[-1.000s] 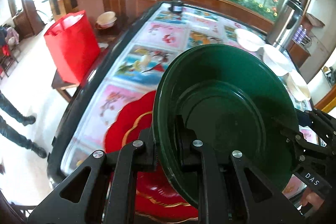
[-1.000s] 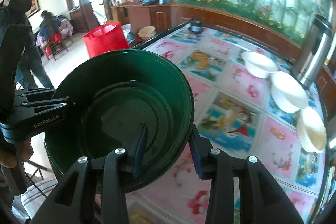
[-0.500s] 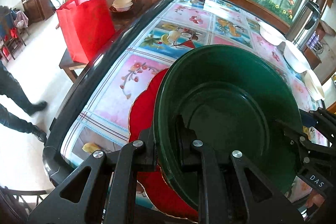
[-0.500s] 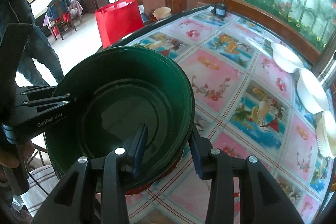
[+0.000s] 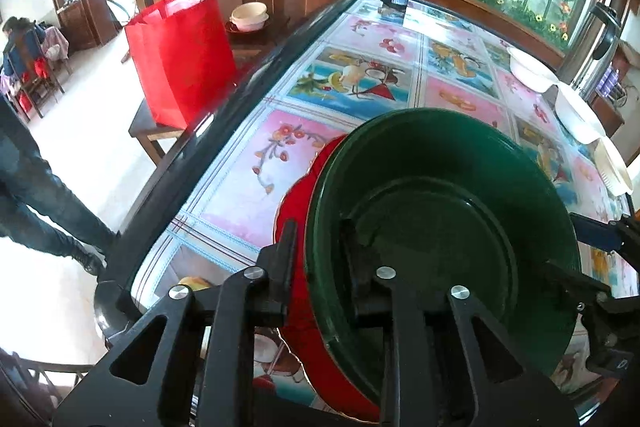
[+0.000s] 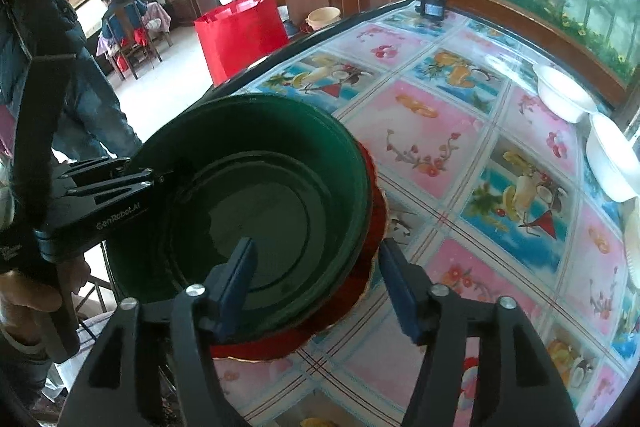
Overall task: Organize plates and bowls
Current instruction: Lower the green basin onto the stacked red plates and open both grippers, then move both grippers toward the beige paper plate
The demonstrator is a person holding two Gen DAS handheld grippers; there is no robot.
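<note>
A dark green bowl (image 5: pixel 440 227) (image 6: pixel 260 195) rests on a red scalloped plate (image 5: pixel 296 195) (image 6: pixel 374 203) near the table's corner. My left gripper (image 5: pixel 318 231) straddles the bowl's near rim, one finger inside and one outside. Its jaws are opening, and a strip of red shows between the outer finger and the rim. My right gripper (image 6: pixel 316 247) straddles the opposite rim. Its jaws are opening wide, with both blue pads (image 6: pixel 240 267) clear of the rim. In the right wrist view the left gripper (image 6: pixel 120 179) reaches in from the left.
The table (image 5: pixel 360 75) has a fruit-print cloth and a dark edge (image 5: pixel 208 147). White bowls (image 5: pixel 528 67) (image 6: pixel 564 95) (image 6: pixel 612 159) line its far right side. A red bag (image 5: pixel 180 55) stands on a stool beside it. A person's legs (image 5: pixel 40 195) stand at the left.
The green bowl came down with both grippers onto the red plate. Both grippers' jaws have since spread away from the rim, the right one much wider.
</note>
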